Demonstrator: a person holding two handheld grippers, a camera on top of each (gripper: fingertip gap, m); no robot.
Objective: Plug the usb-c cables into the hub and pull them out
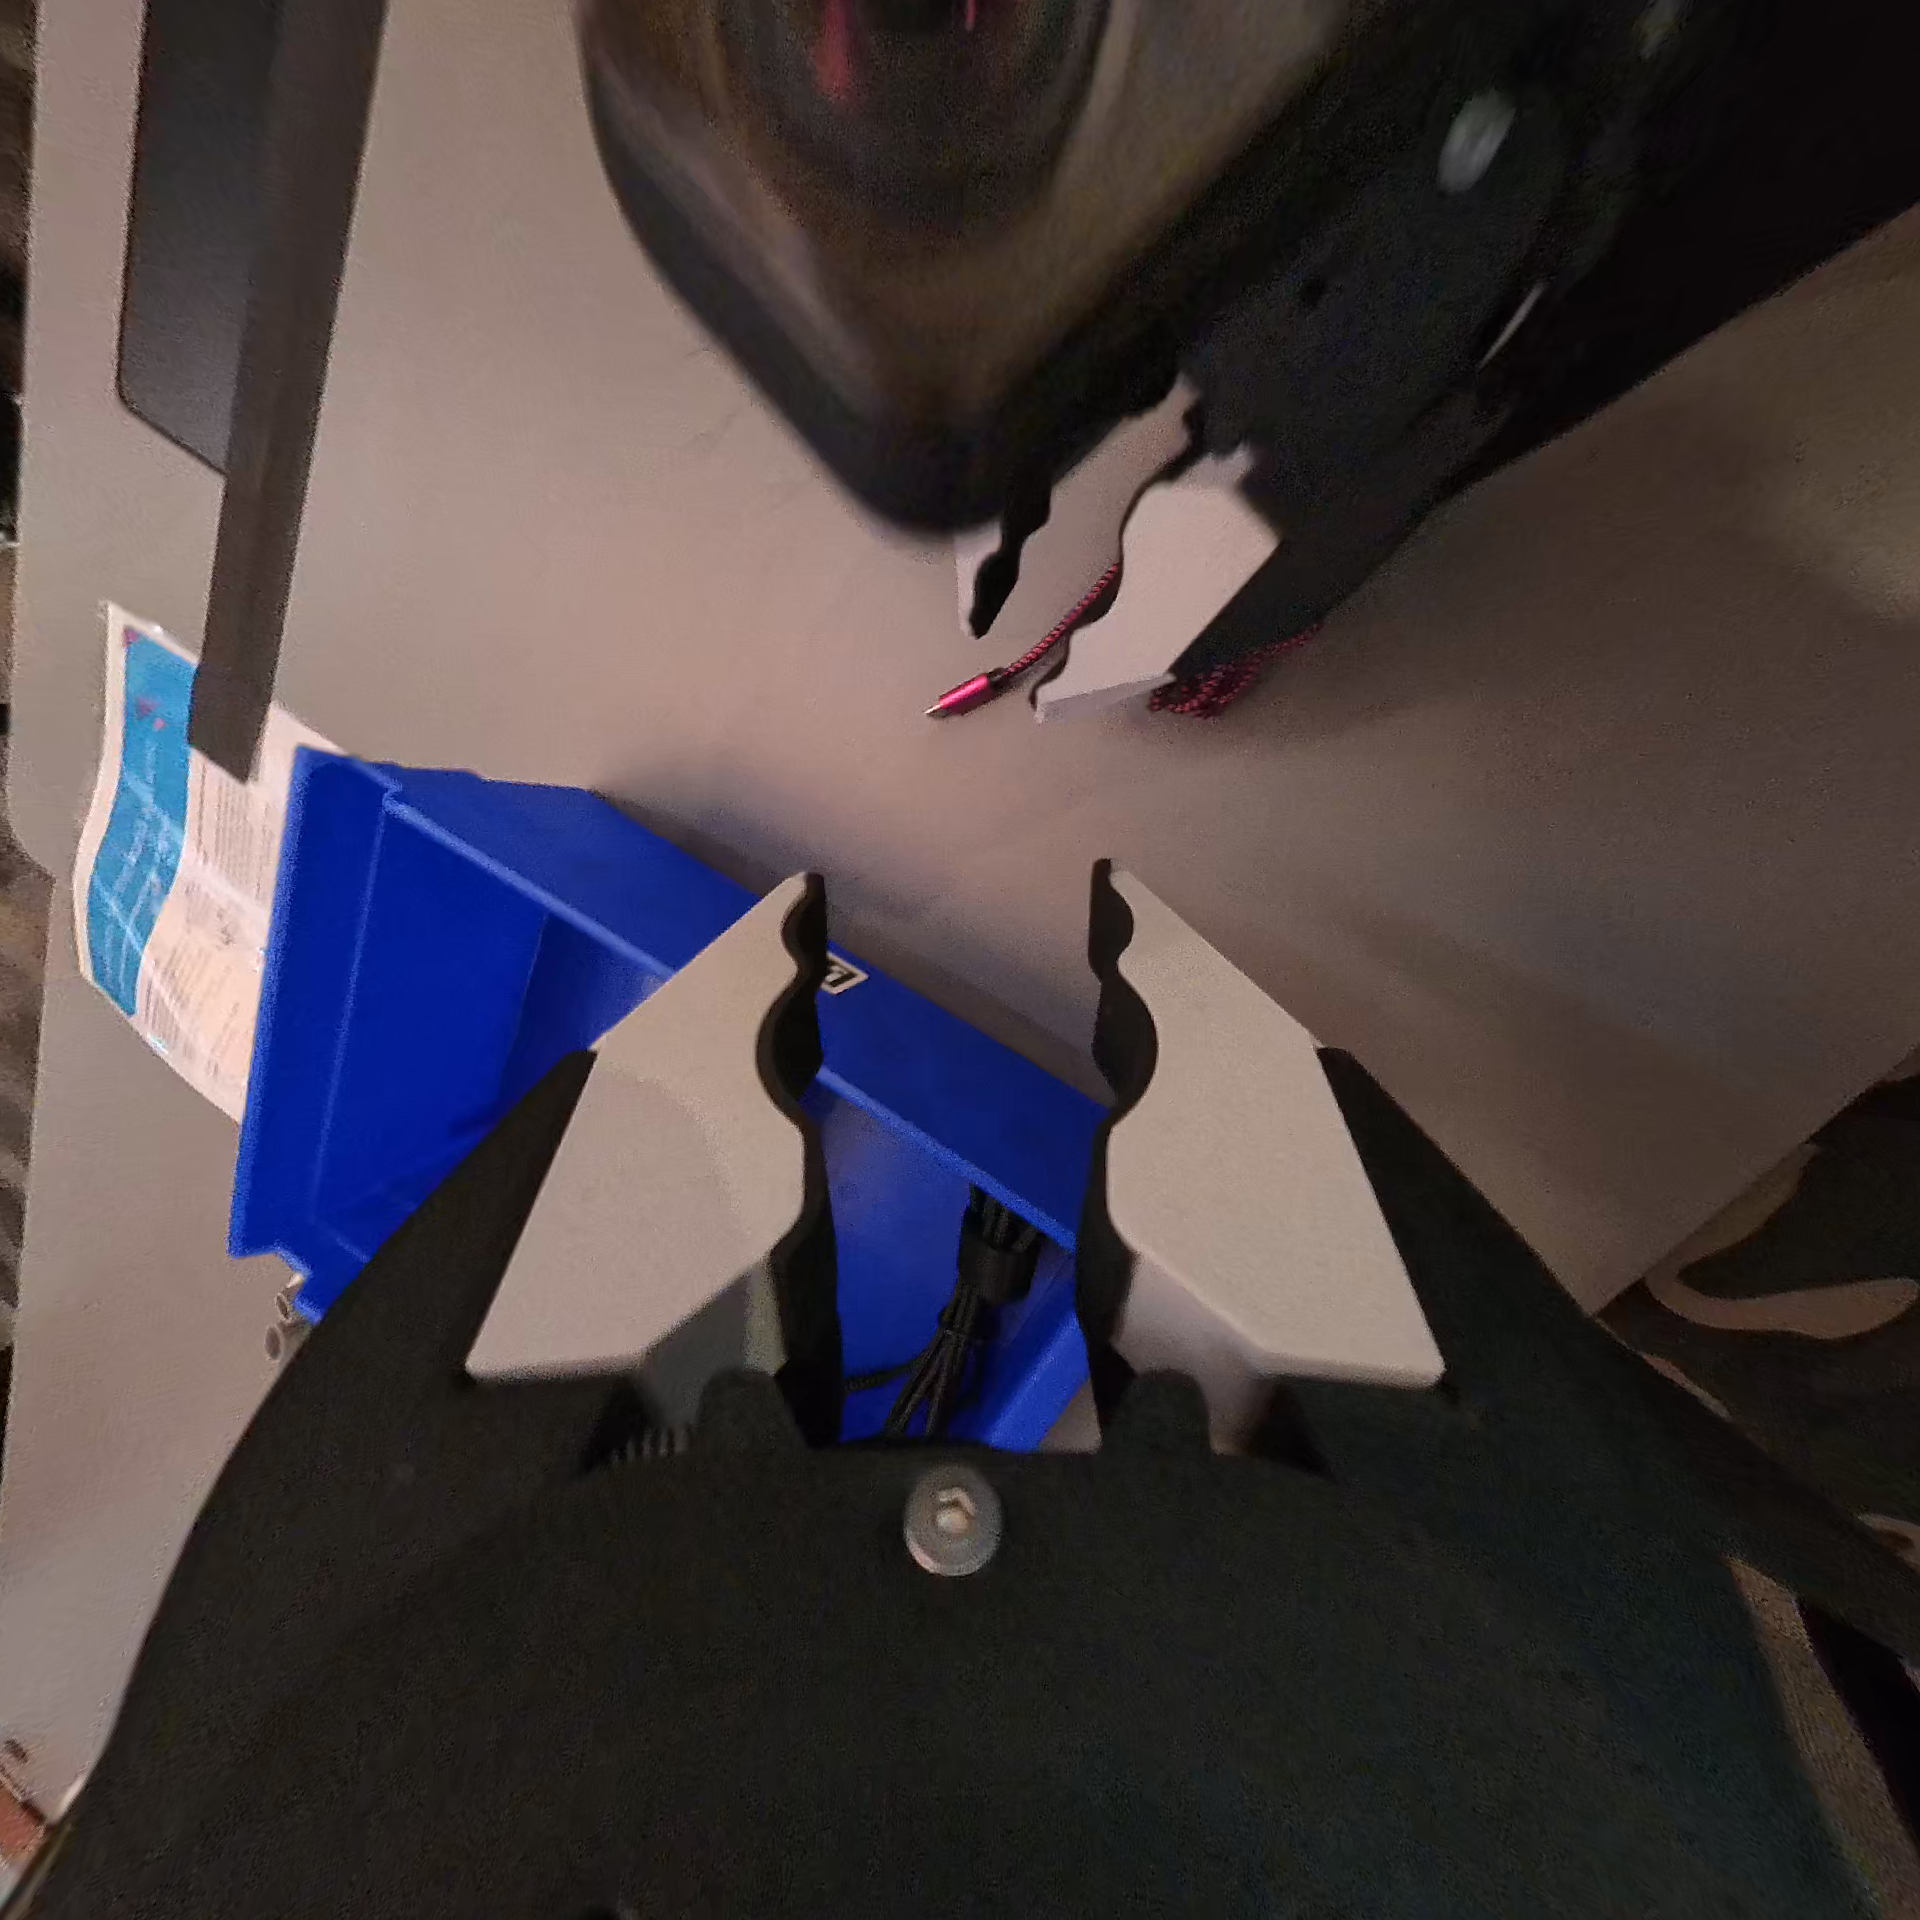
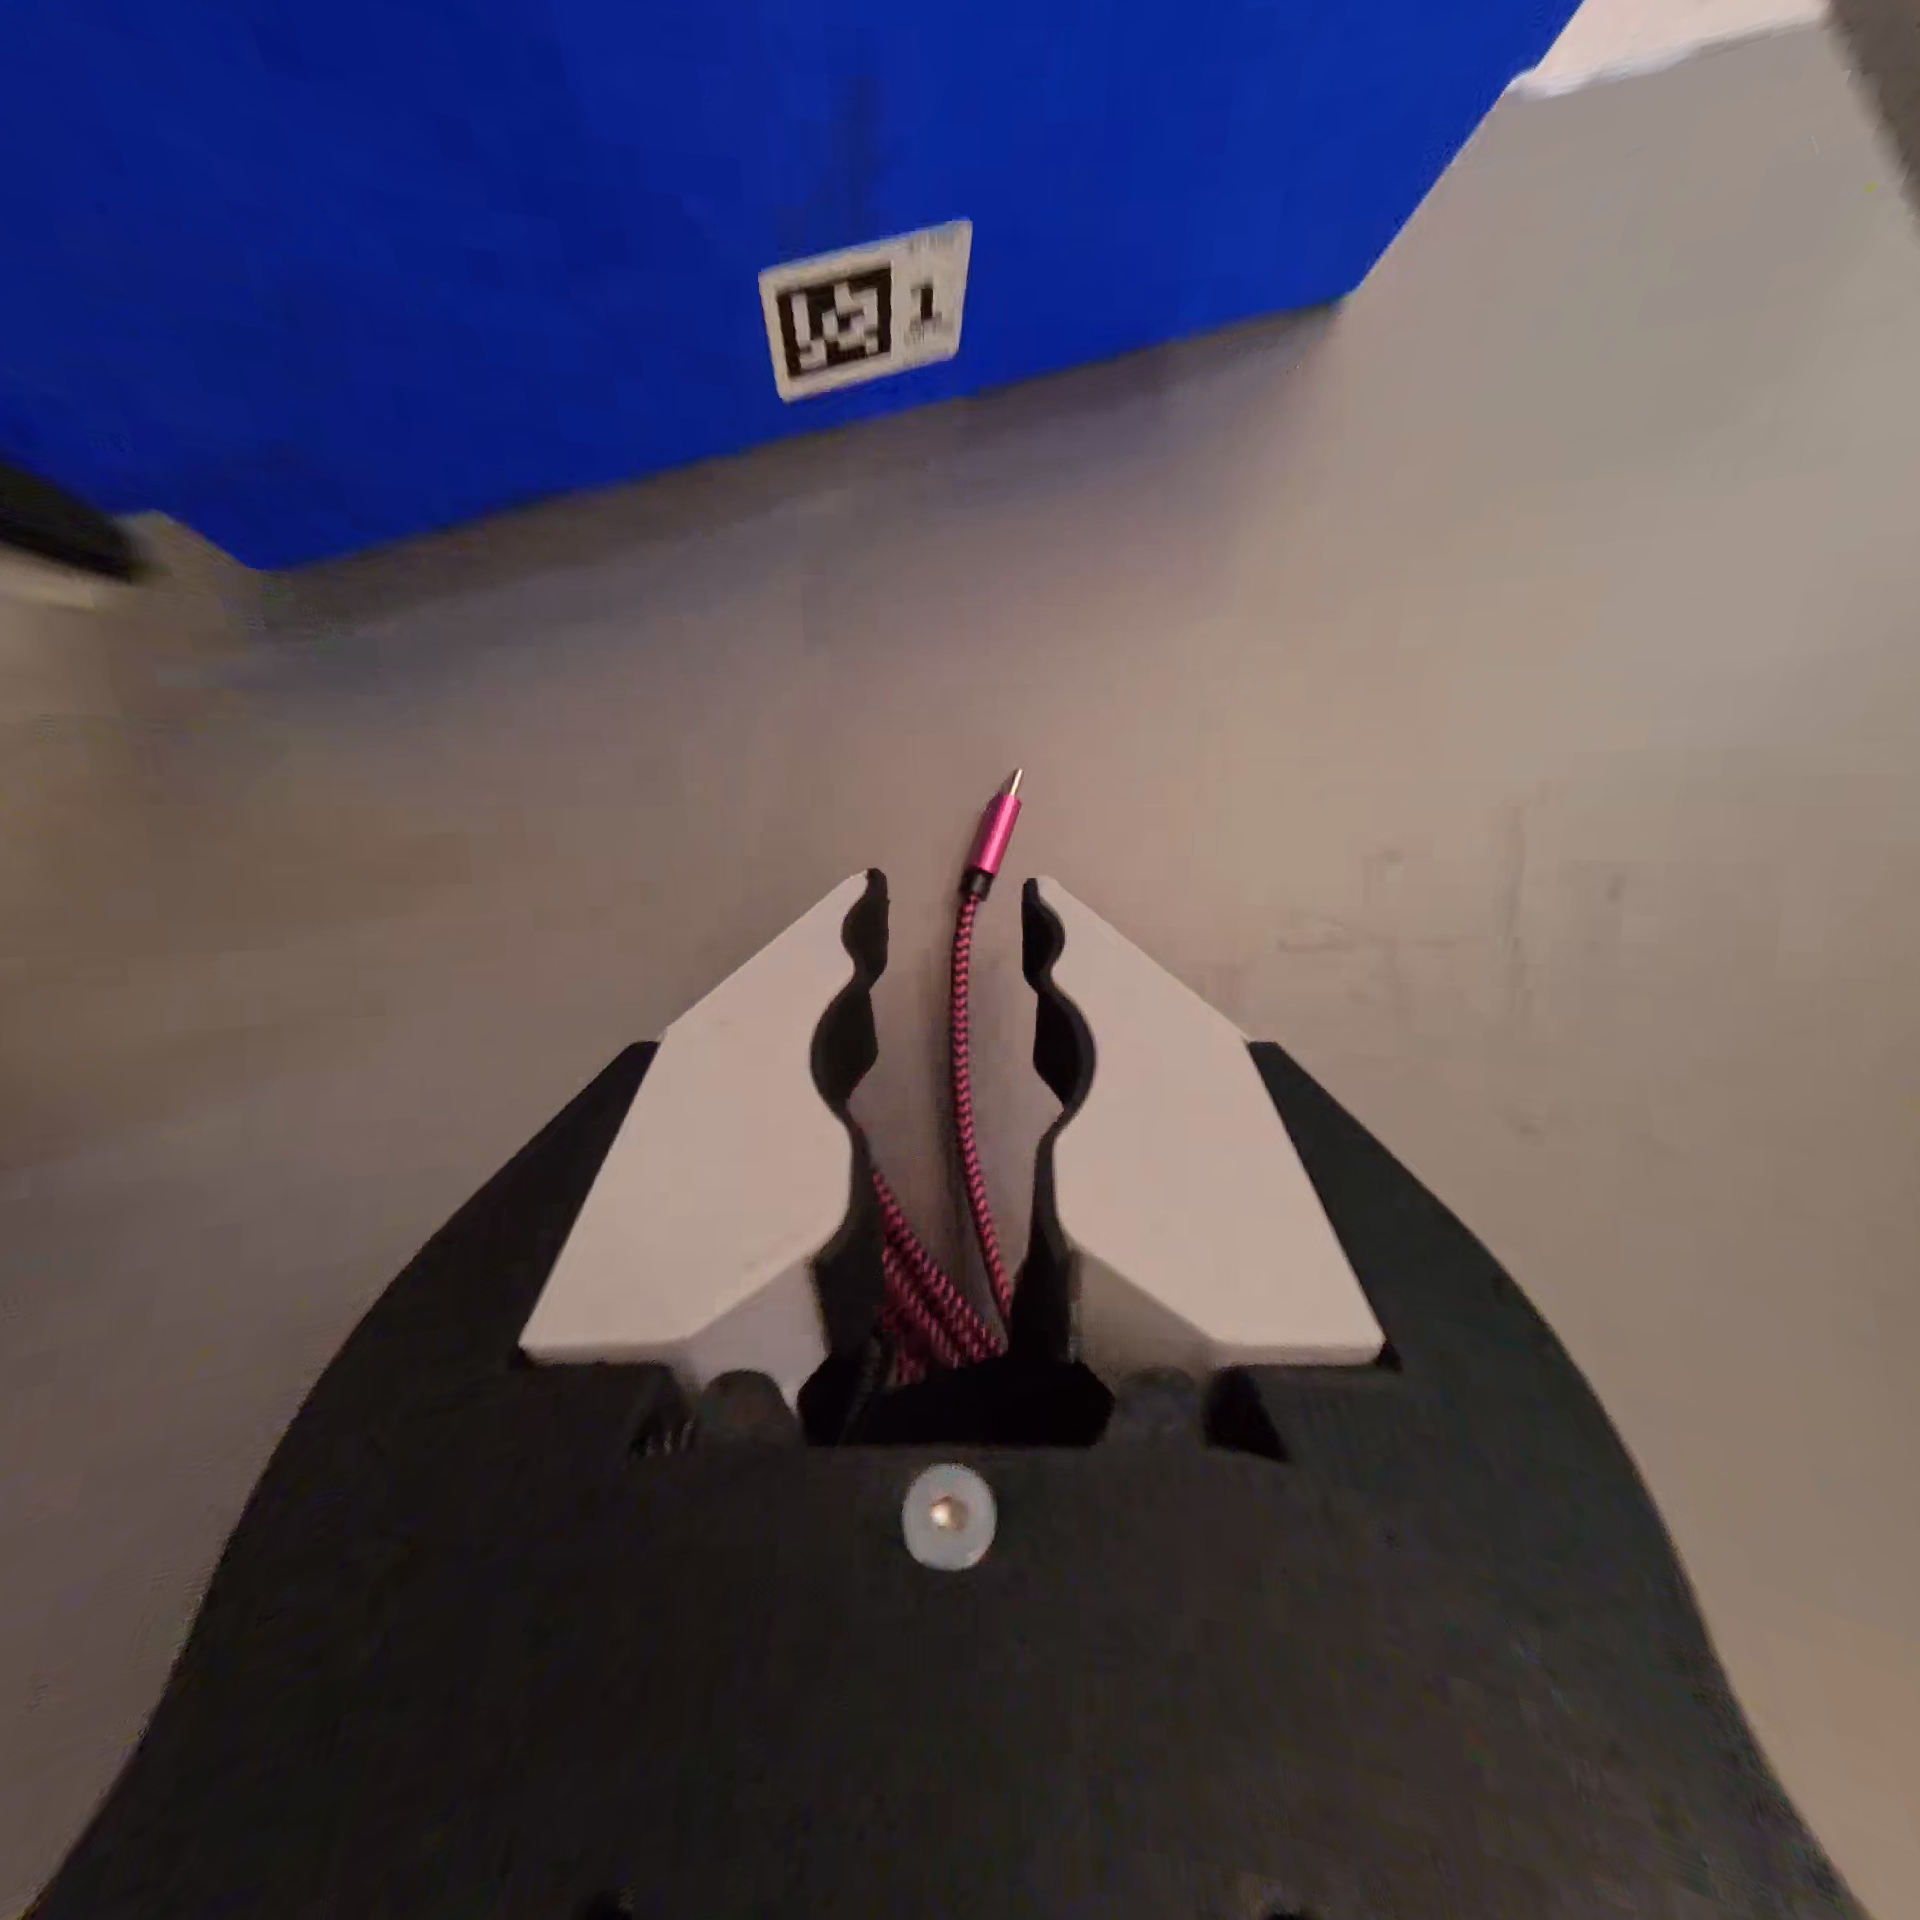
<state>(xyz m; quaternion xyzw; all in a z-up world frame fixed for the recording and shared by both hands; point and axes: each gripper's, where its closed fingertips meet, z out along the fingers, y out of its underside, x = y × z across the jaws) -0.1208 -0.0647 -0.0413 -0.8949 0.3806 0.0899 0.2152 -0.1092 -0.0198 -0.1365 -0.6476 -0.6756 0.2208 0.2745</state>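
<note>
A pink braided usb-c cable (image 2: 964, 1039) lies on the grey table (image 2: 1455, 831), its metal plug (image 2: 992, 831) pointing toward the blue bin (image 2: 520, 260). My right gripper (image 2: 951, 881) is open, with a finger on each side of the cable just behind the plug and not squeezing it. In the left wrist view the right gripper (image 1: 1013, 665) shows at the upper right over the plug (image 1: 966, 694). My left gripper (image 1: 956, 878) is open and empty above the blue bin (image 1: 468, 987). A bundle of black cables (image 1: 966, 1309) lies in the bin. I see no hub.
A printed leaflet (image 1: 156, 883) lies under the bin's far left side. A dark upright bar (image 1: 260, 364) stands at the upper left. A square-patterned sticker (image 2: 868, 309) is on the bin wall. Patterned cloth (image 1: 1818, 1299) is past the table edge at the right. The left gripper's tips are roughly 11 cm from the right gripper's. The dark upright bar (image 1: 260, 364) is closer to my right gripper, around 35 cm from its tips; the left tips are 40 cm off.
</note>
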